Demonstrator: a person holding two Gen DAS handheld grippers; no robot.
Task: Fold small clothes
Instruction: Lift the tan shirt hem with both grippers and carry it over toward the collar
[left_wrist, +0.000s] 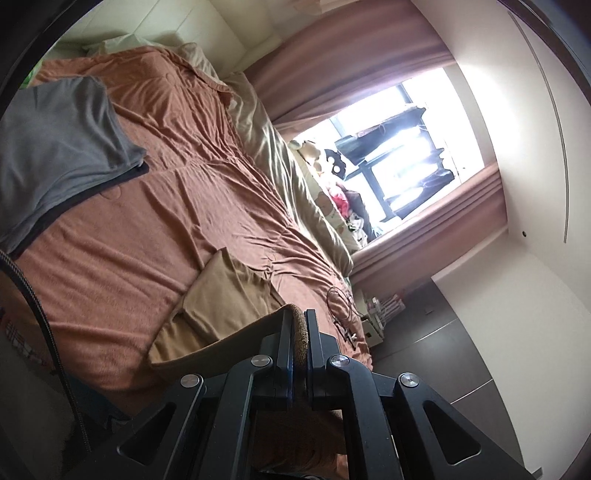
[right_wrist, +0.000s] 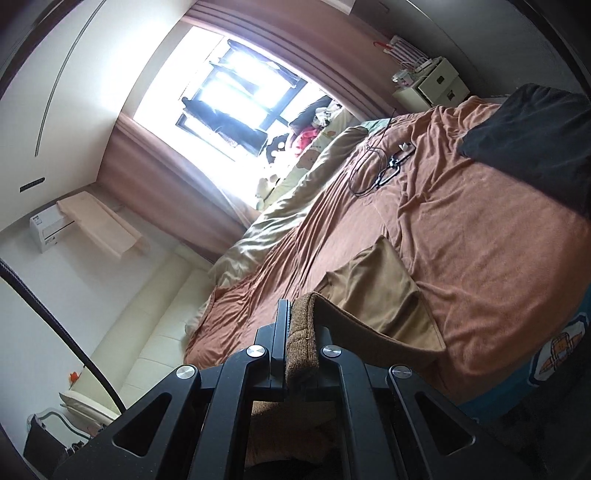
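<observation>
We are holding a tan knit garment (left_wrist: 221, 310) between us, one edge pinched in each gripper. Our left gripper (left_wrist: 300, 325) is clamped tight on a ribbed brown hem — the fabric is showing as a thin strip between the two black fingers (left_wrist: 314, 332). Our right gripper (right_wrist: 301, 325) is likewise closed on a thicker fold of the same ribbed hem, which is bunching up between its fingers (right_wrist: 281, 325).

In the left wrist view the garment is spreading away from the gripper toward 10 o'clock, its far part lying flat on the rust-coloured bedspread (left_wrist: 166, 177) and its near edge lifting up to the gripper. In the right wrist view it is running out toward 2 o'clock, again with the far part resting on the bedspread.

A folded grey garment (left_wrist: 62, 140) is lying on a darker one at 10 o'clock in the left view, well apart from the tan piece. A black folded cloth (right_wrist: 535, 136) is sitting at 2 o'clock in the right view. A black cable (right_wrist: 369, 170) is lying looped on the bedspread beyond the tan garment, near a cream duvet (right_wrist: 288, 206) bunched along the window side. Pink curtains (right_wrist: 155, 155) are framing the bright window (right_wrist: 221, 96).
</observation>
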